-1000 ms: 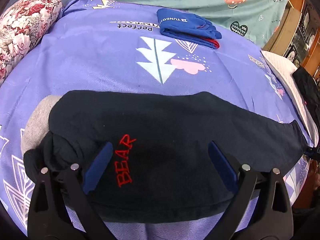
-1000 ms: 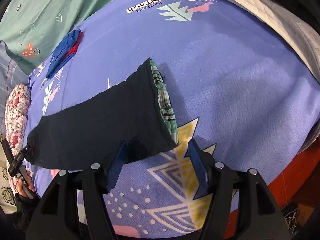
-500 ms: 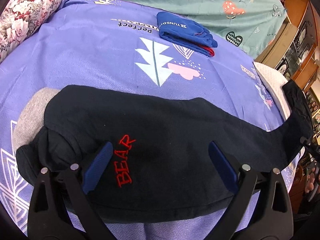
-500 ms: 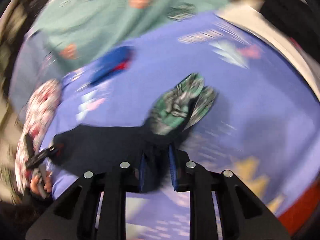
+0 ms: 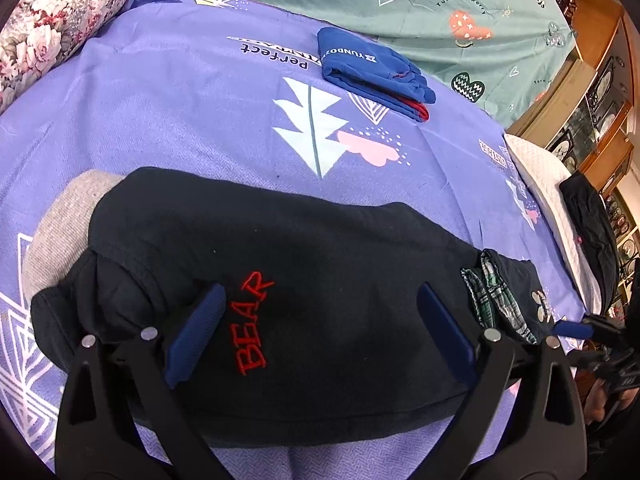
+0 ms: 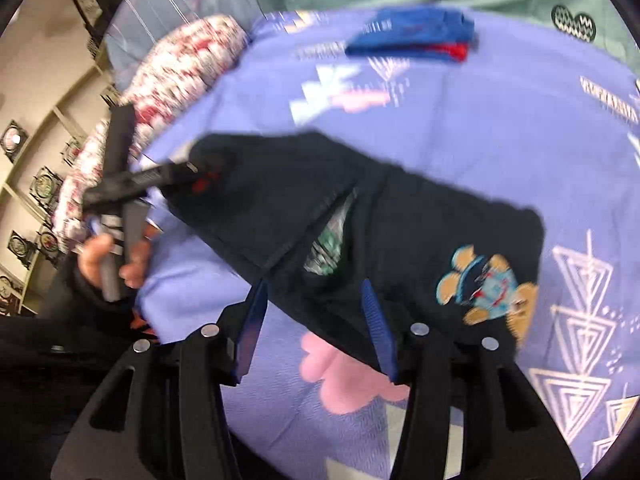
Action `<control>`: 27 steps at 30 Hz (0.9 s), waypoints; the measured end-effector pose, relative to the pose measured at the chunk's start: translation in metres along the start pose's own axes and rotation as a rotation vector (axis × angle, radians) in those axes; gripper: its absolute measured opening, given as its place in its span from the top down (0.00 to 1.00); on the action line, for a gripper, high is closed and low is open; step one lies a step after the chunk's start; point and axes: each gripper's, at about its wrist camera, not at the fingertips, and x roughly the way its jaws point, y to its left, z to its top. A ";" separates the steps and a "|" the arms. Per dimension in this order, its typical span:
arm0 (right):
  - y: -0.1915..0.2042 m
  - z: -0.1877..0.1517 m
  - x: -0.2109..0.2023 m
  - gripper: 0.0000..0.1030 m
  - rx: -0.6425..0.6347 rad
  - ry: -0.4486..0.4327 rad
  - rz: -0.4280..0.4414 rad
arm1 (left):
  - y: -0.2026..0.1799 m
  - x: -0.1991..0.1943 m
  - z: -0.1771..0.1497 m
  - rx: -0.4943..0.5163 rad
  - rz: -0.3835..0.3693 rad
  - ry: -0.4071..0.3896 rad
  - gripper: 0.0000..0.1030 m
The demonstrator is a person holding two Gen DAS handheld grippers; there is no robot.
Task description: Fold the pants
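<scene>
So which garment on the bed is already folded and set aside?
The blue garment with red showing at its edge, lying near the teal sheet. The black pants, lettered BEAR, lie under the left gripper, only part folded.

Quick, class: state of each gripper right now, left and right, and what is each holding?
Left gripper: open wide over the black pants, gripping nothing.
Right gripper: jaws opening, folded-over pant leg between them, not clamped.

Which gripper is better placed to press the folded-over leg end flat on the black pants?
Right. The right gripper hangs directly over the leg end, fingers opening; the left gripper sits by the waist.
</scene>
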 end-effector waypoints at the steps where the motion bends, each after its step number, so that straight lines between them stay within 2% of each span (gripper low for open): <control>1: 0.001 0.003 -0.004 0.52 0.003 -0.014 -0.002 | 0.001 0.000 0.000 -0.003 -0.005 -0.002 0.05; 4: -0.003 0.009 0.000 0.52 0.042 -0.019 0.004 | 0.002 -0.001 0.000 -0.010 -0.010 -0.006 0.05; 7: -0.006 0.013 0.028 0.52 0.079 0.020 -0.003 | 0.002 -0.002 0.000 -0.012 -0.009 -0.008 0.05; 8: -0.007 0.011 0.039 0.58 0.083 0.051 -0.008 | 0.002 -0.001 0.000 -0.012 -0.010 -0.008 0.05; 9: -0.006 0.010 0.050 0.81 0.088 0.082 -0.015 | 0.002 -0.001 0.000 -0.012 -0.011 -0.008 0.05; 10: -0.009 0.008 0.059 0.87 0.106 0.108 -0.013 | 0.003 -0.001 0.001 -0.014 -0.015 -0.008 0.05; 12: -0.016 0.007 0.056 0.89 0.141 0.096 0.015 | 0.004 -0.003 0.001 -0.022 -0.027 -0.011 0.05; 14: -0.015 0.013 0.038 0.89 0.133 0.033 0.017 | 0.006 -0.003 0.001 -0.031 -0.037 -0.011 0.05; 15: -0.010 0.019 0.024 0.89 0.117 -0.005 0.021 | 0.007 -0.003 0.002 -0.035 -0.040 -0.011 0.05; 18: 0.013 0.029 0.007 0.89 0.048 -0.036 0.032 | 0.007 -0.003 0.002 -0.037 -0.042 -0.012 0.05; 21: 0.029 0.026 0.020 0.89 0.010 0.016 0.037 | 0.008 -0.004 0.002 -0.041 -0.046 -0.017 0.05; 25: 0.027 0.007 0.063 0.89 0.018 0.134 0.009 | 0.009 -0.003 0.002 -0.048 -0.055 -0.017 0.05; 27: 0.027 0.003 0.067 0.88 0.016 0.133 0.002 | 0.010 -0.002 0.002 -0.049 -0.056 -0.016 0.05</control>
